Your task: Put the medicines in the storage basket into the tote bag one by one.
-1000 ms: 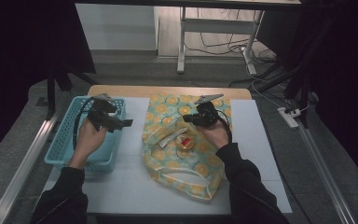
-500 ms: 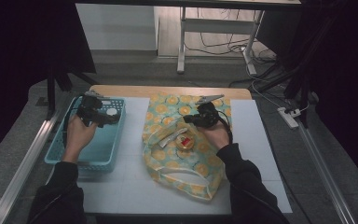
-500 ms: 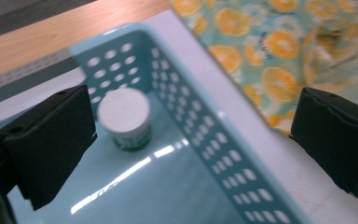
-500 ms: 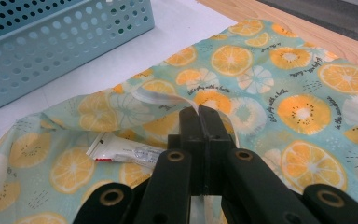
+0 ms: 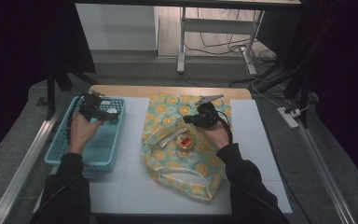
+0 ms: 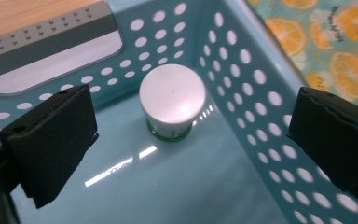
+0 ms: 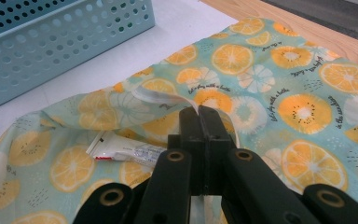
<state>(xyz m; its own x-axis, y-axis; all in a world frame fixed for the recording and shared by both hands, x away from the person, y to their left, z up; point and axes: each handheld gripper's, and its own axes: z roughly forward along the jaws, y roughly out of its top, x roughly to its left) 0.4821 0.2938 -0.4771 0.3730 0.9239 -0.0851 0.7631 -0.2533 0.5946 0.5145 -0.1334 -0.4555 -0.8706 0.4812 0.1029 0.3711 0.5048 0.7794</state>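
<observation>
Turquoise basket (image 5: 103, 154) from above: our left claw (image 5: 113, 116) hangs inside its far end. Its own view: jaws spread, white-lidded jar (image 6: 172, 100) upright ahead between them, near the basket's corner. Right gripper view: our right claw (image 7: 199, 113) pinches the bag's strap (image 7: 161, 96).

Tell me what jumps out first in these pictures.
An orange-slice print cloth bag lies mid-table, its white-trimmed edge pinched by the right hand-held gripper. At the left, in a corner of the blue perforated basket, a white-lidded jar stands between the open jaws of the left hand-held gripper.
</observation>
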